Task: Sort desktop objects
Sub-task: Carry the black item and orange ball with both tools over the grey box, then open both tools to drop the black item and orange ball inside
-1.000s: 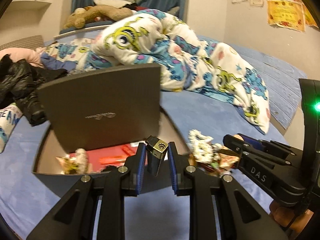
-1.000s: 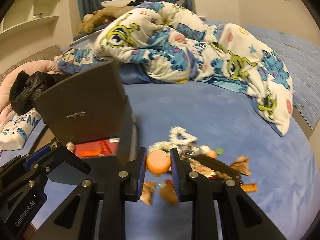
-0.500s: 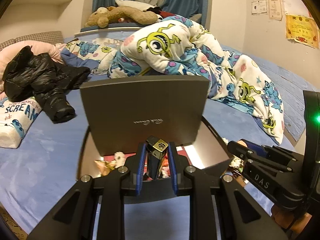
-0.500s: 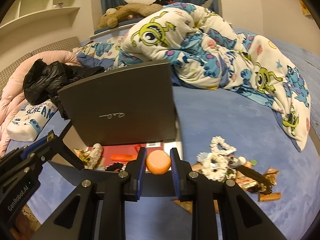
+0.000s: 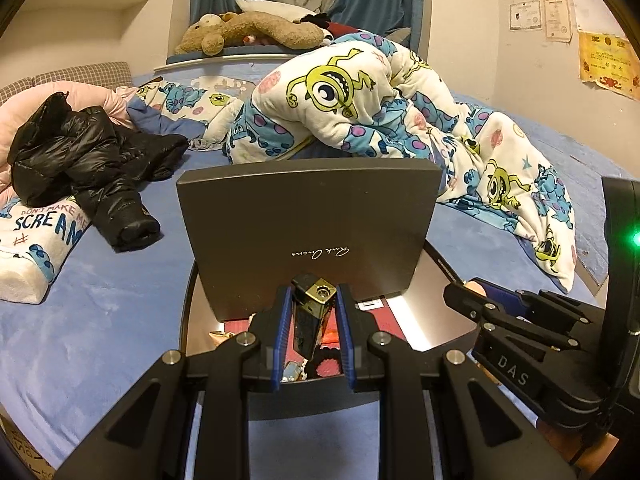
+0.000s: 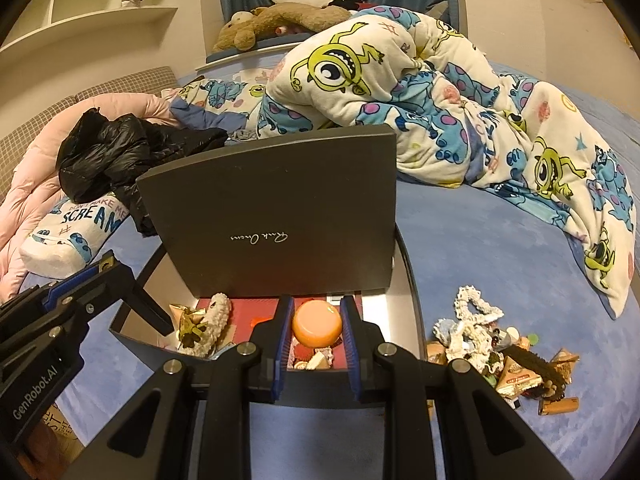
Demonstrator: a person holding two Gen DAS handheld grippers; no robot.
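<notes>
A dark grey box (image 5: 308,236) with its lid standing open lies on the blue bed. It also shows in the right wrist view (image 6: 276,212). My left gripper (image 5: 311,320) is shut on a black and gold lighter (image 5: 310,312), held over the box's front part. My right gripper (image 6: 317,324) is shut on a round orange lid-like object (image 6: 317,328), also held over the box. Inside the box lie a white scrunchie (image 6: 212,316), wrappers and red items. A pile of loose small objects (image 6: 500,344) lies on the bed right of the box.
A monster-print duvet (image 5: 360,108) is heaped behind the box. A black jacket (image 5: 88,152) and a white pillow (image 5: 36,248) lie at the left. The right gripper's body (image 5: 540,340) shows at the right of the left wrist view.
Both grippers have moved left from the pile of objects to above the open box, each still holding its item. The box now fills the middle of both views.
</notes>
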